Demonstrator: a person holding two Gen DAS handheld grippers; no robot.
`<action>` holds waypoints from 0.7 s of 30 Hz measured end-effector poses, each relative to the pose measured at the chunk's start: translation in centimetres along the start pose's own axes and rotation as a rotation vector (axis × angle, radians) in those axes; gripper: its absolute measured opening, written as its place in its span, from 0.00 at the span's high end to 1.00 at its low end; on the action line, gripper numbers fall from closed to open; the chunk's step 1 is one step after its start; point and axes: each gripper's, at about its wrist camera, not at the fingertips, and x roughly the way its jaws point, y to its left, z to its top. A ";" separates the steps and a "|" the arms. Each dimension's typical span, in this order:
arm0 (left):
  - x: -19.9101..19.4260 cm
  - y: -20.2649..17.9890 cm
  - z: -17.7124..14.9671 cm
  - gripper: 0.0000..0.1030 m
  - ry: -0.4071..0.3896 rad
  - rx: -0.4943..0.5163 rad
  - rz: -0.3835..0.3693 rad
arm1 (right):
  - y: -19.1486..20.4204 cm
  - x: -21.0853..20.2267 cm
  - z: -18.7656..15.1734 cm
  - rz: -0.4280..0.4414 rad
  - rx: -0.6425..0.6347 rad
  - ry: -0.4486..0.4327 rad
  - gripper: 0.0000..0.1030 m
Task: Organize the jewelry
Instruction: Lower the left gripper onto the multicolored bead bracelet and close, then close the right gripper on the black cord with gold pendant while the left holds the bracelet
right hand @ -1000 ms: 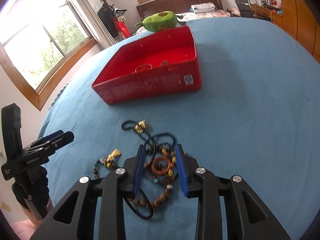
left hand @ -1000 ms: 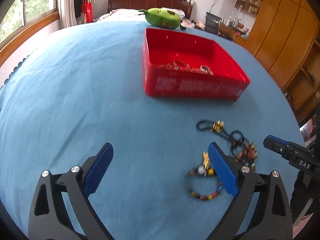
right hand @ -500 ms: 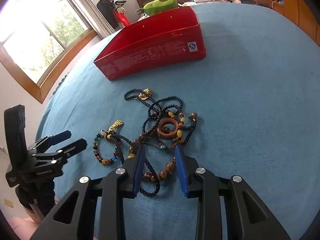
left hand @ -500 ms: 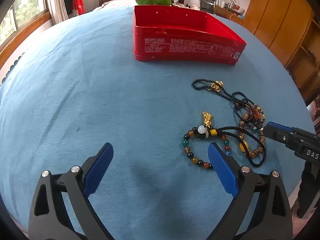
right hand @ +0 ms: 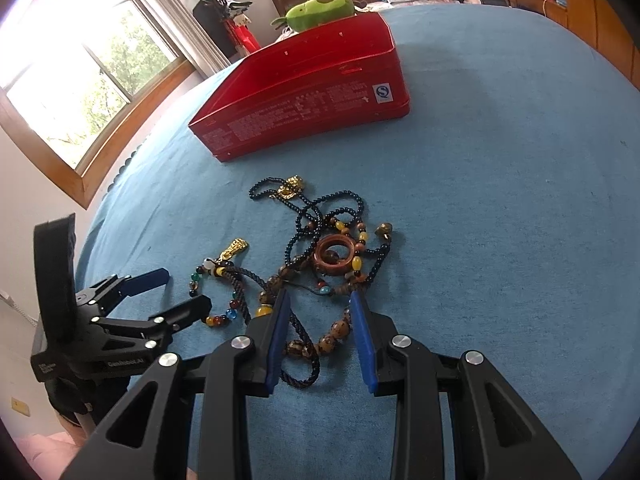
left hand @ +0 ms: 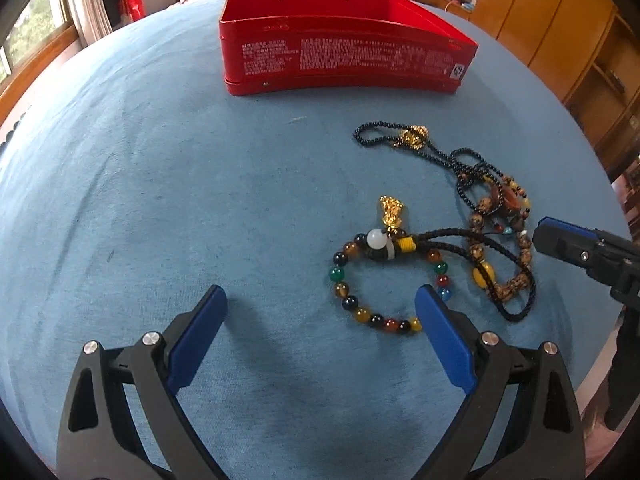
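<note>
**Picking the beaded strands off the blue tabletop**

Left wrist view: My left tongs (left hand: pixel 320 320) stand wide and hold nothing. The coloured bead bracelet (left hand: pixel 384 280) lies on the tabletop (left hand: pixel 160 200) just ahead of my right-hand pad, off centre. To grip well, I judge I must shift toward it so that one arc of beads sits between the pads before closing. A dark cord (left hand: pixel 460 240) crosses the bracelet and runs into the neighbouring tangle, so a lift may drag both. The red tin (left hand: pixel 344 60), the likely destination, stands well apart beyond.

Right wrist view: My right tongs (right hand: pixel 320 320) are narrow but not clamped. Brown beads and cord of the necklace pile (right hand: pixel 332 264) lie between the pads. I close low, on beads rather than thin cord. The left tongs (right hand: pixel 160 296) sit near the bracelet. A green plush toy (right hand: pixel 320 10) lies behind the tin.
</note>
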 end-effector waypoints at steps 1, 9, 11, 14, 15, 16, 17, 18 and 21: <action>0.1 0.0 0.0 0.09 0.003 0.006 0.008 | 0.0 0.1 0.0 0.002 0.001 0.002 0.70; 0.0 0.2 0.2 0.40 -0.007 0.033 0.072 | 0.5 0.4 0.2 0.010 -0.011 0.010 0.70; -0.2 1.1 0.4 0.55 -0.010 0.017 0.077 | 0.8 0.4 0.3 0.011 -0.019 0.011 0.70; -0.6 2.6 0.5 0.78 -0.012 -0.020 0.077 | 1.3 0.5 0.3 0.016 -0.030 0.013 0.70; -0.7 3.0 0.4 0.86 -0.010 -0.031 0.075 | 1.6 0.6 0.4 0.021 -0.035 0.016 0.70; -0.8 3.4 0.4 0.90 -0.009 -0.043 0.072 | 1.8 0.6 0.5 0.026 -0.040 0.019 0.70; -0.9 4.0 0.4 0.92 -0.009 -0.059 0.068 | 2.1 0.7 0.6 0.034 -0.048 0.022 0.70; -1.1 4.1 0.3 0.92 -0.013 -0.065 0.066 | 2.4 0.7 0.6 0.041 -0.055 0.025 0.70; -1.1 4.5 0.2 0.92 -0.018 -0.059 0.060 | 3.7 1.3 1.2 0.060 -0.087 0.043 0.70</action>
